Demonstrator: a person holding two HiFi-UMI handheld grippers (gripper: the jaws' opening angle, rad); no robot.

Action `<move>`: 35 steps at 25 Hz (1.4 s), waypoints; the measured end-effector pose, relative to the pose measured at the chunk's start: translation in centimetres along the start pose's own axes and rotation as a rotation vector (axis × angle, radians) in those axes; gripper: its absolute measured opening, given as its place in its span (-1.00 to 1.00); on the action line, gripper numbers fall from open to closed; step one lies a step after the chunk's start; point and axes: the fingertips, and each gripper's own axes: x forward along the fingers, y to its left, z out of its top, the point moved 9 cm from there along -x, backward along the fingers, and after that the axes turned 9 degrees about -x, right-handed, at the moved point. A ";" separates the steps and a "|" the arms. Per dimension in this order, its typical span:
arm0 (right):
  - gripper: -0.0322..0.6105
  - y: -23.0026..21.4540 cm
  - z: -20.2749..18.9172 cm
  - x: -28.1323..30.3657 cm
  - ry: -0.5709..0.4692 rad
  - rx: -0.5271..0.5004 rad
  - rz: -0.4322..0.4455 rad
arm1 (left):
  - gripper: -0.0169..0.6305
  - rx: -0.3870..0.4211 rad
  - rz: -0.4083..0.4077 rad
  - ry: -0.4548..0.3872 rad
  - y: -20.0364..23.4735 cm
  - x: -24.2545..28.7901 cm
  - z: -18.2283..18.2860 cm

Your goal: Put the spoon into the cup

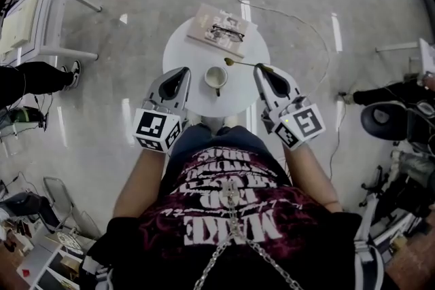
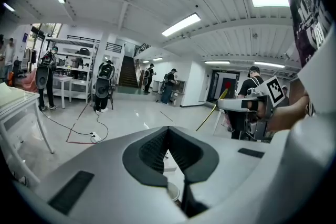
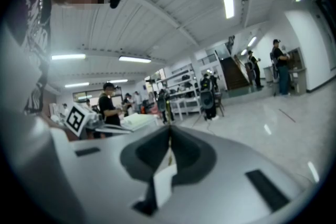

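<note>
Printed shirt (image 1: pixel 231 221): foreground. Right tool (image 1: pixel 260 68): jaws clamped on spoon (image 1: pixel 239 63), its bowl end near cup (image 1: pixel 216 78) on round desk (image 1: pixel 180 51). Left tool (image 1: pixel 185 70): jaws together, empty. Recommended: bring bowl over cup mouth, tilt down, lower before releasing.

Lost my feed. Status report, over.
Left gripper shut, empty. Right gripper shut on spoon, not yet in cup. Book with glasses beyond cup, clear of path.
</note>
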 end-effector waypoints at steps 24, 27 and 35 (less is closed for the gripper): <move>-0.79 1.7 -16.8 7.2 0.302 0.140 -0.122 | -0.86 -0.081 -0.081 0.311 8.5 3.4 -9.5; -0.79 0.9 -19.6 7.9 0.350 0.163 -0.137 | -0.86 -0.100 -0.069 0.339 9.1 4.6 -10.3; -0.79 0.6 -24.3 9.5 0.421 0.210 -0.117 | -0.86 -0.106 -0.113 0.357 7.8 5.6 -11.7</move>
